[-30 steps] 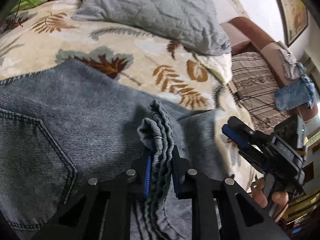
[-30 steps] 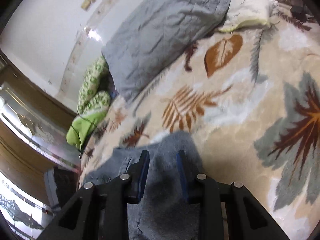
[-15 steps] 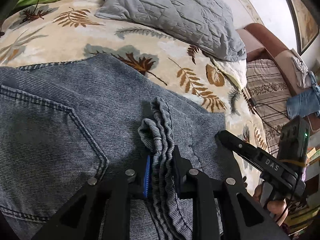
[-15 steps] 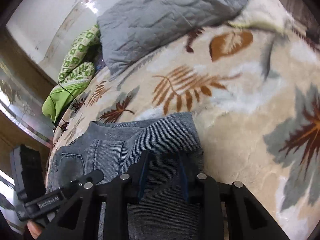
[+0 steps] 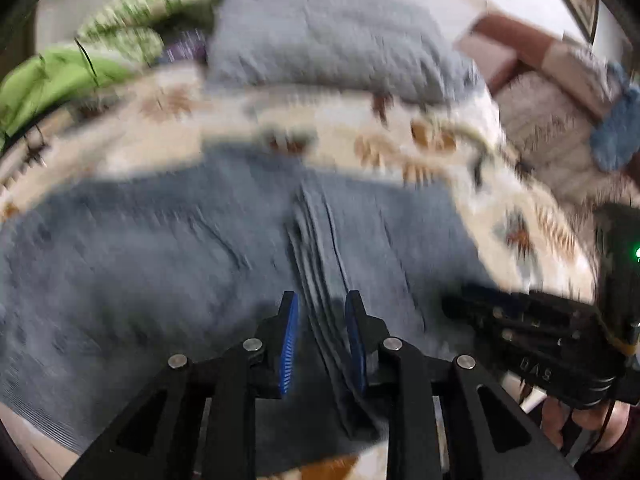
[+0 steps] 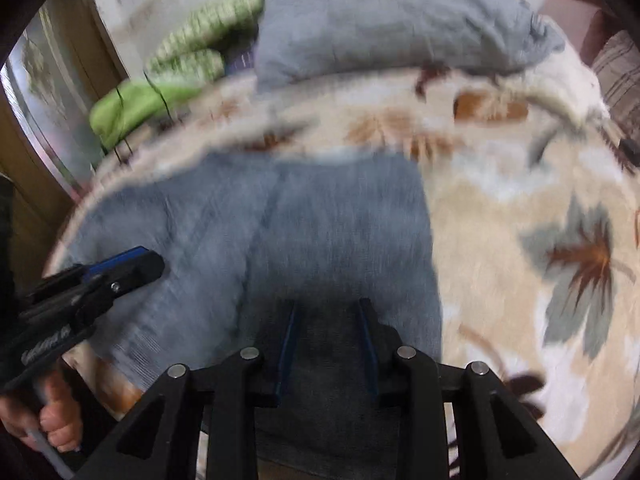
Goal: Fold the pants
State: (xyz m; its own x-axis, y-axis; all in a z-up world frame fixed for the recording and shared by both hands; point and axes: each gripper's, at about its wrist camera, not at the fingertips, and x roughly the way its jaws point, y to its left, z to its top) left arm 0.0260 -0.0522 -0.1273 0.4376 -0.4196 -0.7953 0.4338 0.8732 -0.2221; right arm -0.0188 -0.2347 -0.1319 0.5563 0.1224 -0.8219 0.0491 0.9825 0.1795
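Left wrist view: the left gripper (image 5: 318,334) is opening, a ridge of the jeans (image 5: 160,260) between its jaws. The right gripper (image 6: 327,346) stands narrowly apart over denim; whether it pinches is unclear.

Pants (image 5: 168,248), blue denim: one pair.
Grippers, two-finger: two, the left gripper (image 5: 322,312) and the right gripper (image 6: 327,320).
Hands: two, one per gripper, the left hand (image 6: 52,420) and the right hand (image 5: 568,420).
Grey pillow (image 6: 392,20): one.
Leaf-print bedspread (image 6: 520,208): one.
Green bedding bundle (image 6: 160,88): one; blur prevents a finer count.
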